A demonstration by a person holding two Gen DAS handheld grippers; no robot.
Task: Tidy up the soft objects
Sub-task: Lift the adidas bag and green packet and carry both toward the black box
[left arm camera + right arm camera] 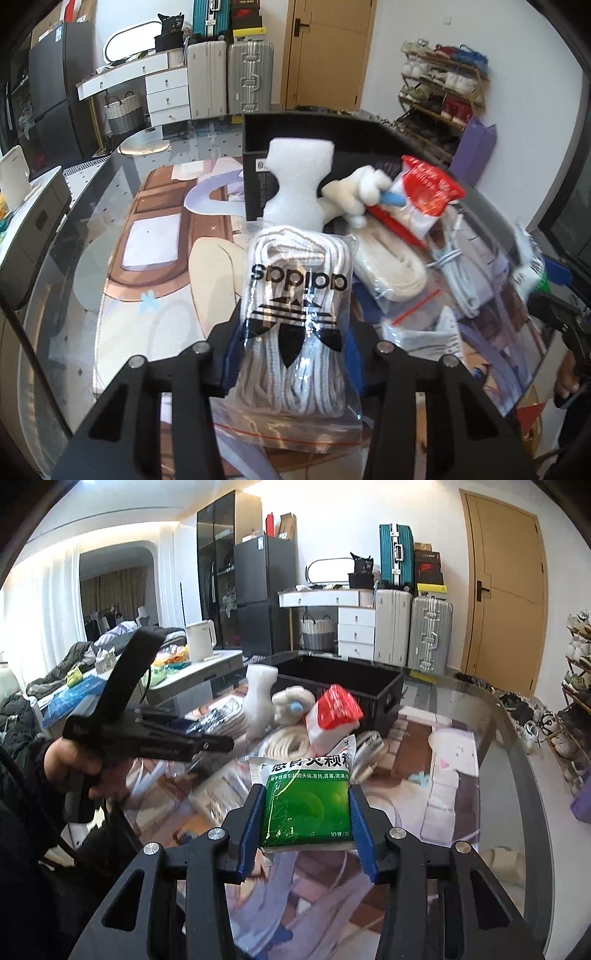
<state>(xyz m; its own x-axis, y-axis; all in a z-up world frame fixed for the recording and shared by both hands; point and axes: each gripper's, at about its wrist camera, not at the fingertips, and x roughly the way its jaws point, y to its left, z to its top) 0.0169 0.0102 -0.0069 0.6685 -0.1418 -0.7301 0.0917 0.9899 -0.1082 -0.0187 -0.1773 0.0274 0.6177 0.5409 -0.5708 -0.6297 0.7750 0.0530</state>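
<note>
Left tool (295, 354) clamps a bag of laces (299, 302); right tool (308, 823) clamps a green sachet (308, 801).

The clear plastic zip bag of white laces (295, 317) is showing the black "adidas" wordmark and trefoil logo, upside down. The green and white sachet (306, 801) is bearing Chinese characters, too blurred to read in full, and "10" at its lower edge. The red and white packet's (430, 192) lettering is staying illegible.
</note>
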